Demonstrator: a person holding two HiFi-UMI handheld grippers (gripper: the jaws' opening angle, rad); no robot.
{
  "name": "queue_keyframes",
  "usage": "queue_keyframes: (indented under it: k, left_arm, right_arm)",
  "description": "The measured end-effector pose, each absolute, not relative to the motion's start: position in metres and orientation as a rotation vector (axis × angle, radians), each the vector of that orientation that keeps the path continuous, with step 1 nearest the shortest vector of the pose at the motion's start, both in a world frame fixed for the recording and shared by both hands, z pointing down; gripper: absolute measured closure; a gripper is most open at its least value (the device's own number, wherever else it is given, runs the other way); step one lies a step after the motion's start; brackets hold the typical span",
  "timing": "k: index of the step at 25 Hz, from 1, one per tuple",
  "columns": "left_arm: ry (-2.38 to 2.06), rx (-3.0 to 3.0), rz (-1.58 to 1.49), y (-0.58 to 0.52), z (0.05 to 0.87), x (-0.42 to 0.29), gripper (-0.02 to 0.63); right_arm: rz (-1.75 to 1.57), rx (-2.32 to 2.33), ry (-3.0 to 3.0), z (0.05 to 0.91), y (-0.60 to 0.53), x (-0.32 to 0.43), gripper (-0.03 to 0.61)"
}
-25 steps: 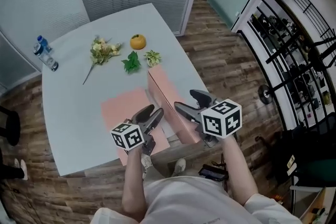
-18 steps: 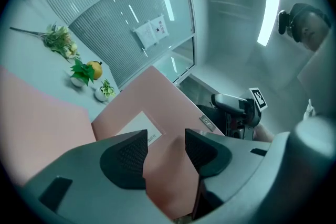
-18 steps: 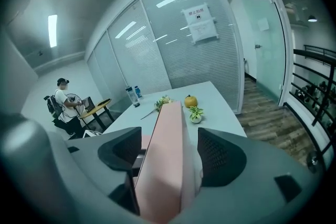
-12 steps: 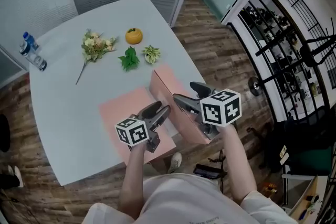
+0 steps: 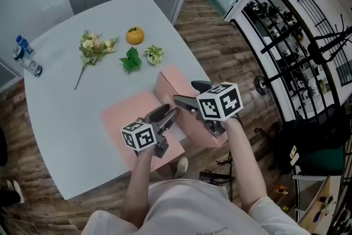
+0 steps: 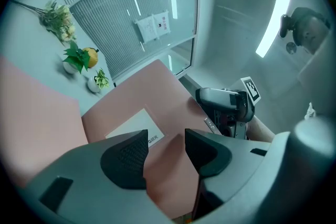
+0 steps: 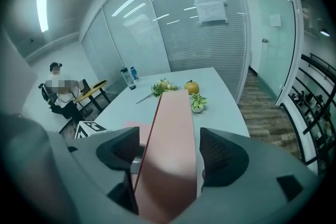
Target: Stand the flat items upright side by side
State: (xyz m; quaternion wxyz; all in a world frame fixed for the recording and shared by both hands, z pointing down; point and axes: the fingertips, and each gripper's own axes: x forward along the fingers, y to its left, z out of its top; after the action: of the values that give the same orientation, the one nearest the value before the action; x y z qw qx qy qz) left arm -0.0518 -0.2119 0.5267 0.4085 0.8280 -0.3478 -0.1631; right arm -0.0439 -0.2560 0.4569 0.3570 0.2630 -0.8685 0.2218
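A pink flat box (image 5: 168, 89) stands upright on its long edge near the table's (image 5: 60, 118) right front corner. My right gripper (image 5: 187, 93) straddles its top edge (image 7: 173, 128). The jaws are opening, with narrow gaps between the pads and the box, and the right gripper (image 7: 170, 157) looks along that edge. A second pink flat item (image 5: 125, 116) lies flat to the left of the box. My left gripper (image 5: 168, 114) hovers over it beside the box's side face (image 6: 142, 97), which carries a white label. The left gripper (image 6: 165, 152) is open with nothing clamped.
At the table's far side lie a bunch of flowers (image 5: 93, 47), an orange fruit (image 5: 135, 36), a green leafy sprig (image 5: 131, 59) and a small potted plant (image 5: 154, 54). A water bottle (image 5: 25, 58) stands at the left edge. A seated person (image 7: 56, 87) is beyond the table.
The head view has drifted a little. My right gripper's jaws have spread slightly round the upright box, which stays standing. The left gripper has kept its place and opening.
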Motion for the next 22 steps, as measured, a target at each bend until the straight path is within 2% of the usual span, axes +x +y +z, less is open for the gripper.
queue_keyframes:
  k: [4, 7, 19, 22]
  left_arm:
    - [-0.848, 2.106, -0.428, -0.214, 0.523, -0.046, 0.402]
    - [-0.828, 2.106, -0.447, -0.215, 0.521, -0.045, 0.405]
    - [-0.823, 2.117, -0.505, -0.214, 0.516, -0.046, 0.405]
    - [-0.870, 2.158, -0.526, -0.219, 0.506, -0.050, 0.425]
  right_arm:
    - [0.508, 0.654, -2.146, 0.471, -0.252, -0.045, 0.227]
    - [0.490, 0.656, -2.112, 0.476, -0.252, -0.046, 0.253]
    - [0.487, 0.672, -2.113, 0.474, -0.253, -0.045, 0.259]
    - [0.472, 0.679, -2.116, 0.472, -0.253, -0.045, 0.259]
